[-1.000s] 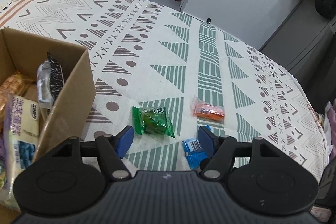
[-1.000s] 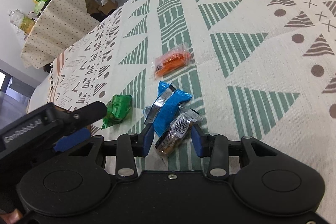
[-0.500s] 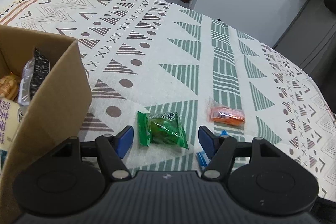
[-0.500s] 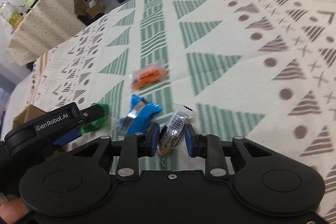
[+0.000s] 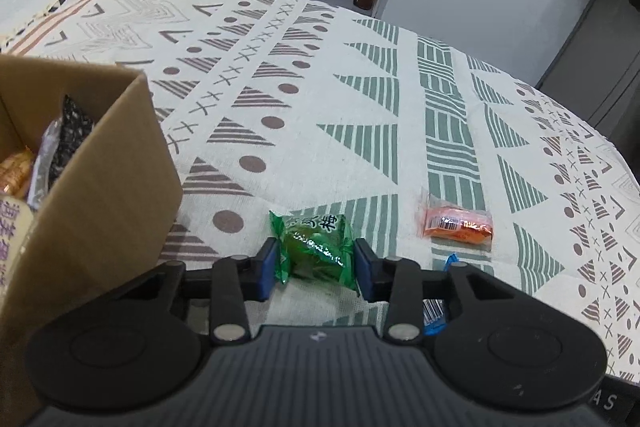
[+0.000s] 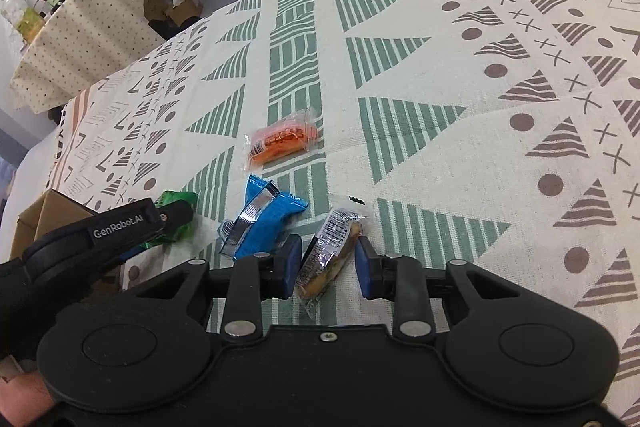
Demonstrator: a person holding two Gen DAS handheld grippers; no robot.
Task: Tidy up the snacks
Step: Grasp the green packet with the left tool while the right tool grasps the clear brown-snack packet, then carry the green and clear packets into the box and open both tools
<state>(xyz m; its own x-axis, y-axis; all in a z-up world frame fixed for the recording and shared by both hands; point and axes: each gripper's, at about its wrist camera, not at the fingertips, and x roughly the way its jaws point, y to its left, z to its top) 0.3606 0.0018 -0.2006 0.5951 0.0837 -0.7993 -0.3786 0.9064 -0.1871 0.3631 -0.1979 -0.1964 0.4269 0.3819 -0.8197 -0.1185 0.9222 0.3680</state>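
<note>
Glossy crinkly plastic on green wrapper [image 5: 314,247], matt woven cloth [image 5: 320,115], rough matt cardboard box [image 5: 100,195].

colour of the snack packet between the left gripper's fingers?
Green, with white printed characters. The green packet shows best in the left wrist view, between the left gripper's blue pads.

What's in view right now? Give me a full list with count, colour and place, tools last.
green snack packet: 1, green, on the cloth between the left tool's pads
clear-wrapped snack: 1, clear with barcode, brown contents, between the right tool's pads
blue snack packet: 1, blue, on the cloth left of the clear-wrapped snack
orange snack packet: 1, orange, farther out on the cloth
cardboard box: 1, brown, left side, several snacks inside
tablecloth: 1, cream with green and brown shapes
left tool: 1, black with blue pads, closed on the green packet
right tool: 1, black with blue pads, around the clear-wrapped snack
</note>
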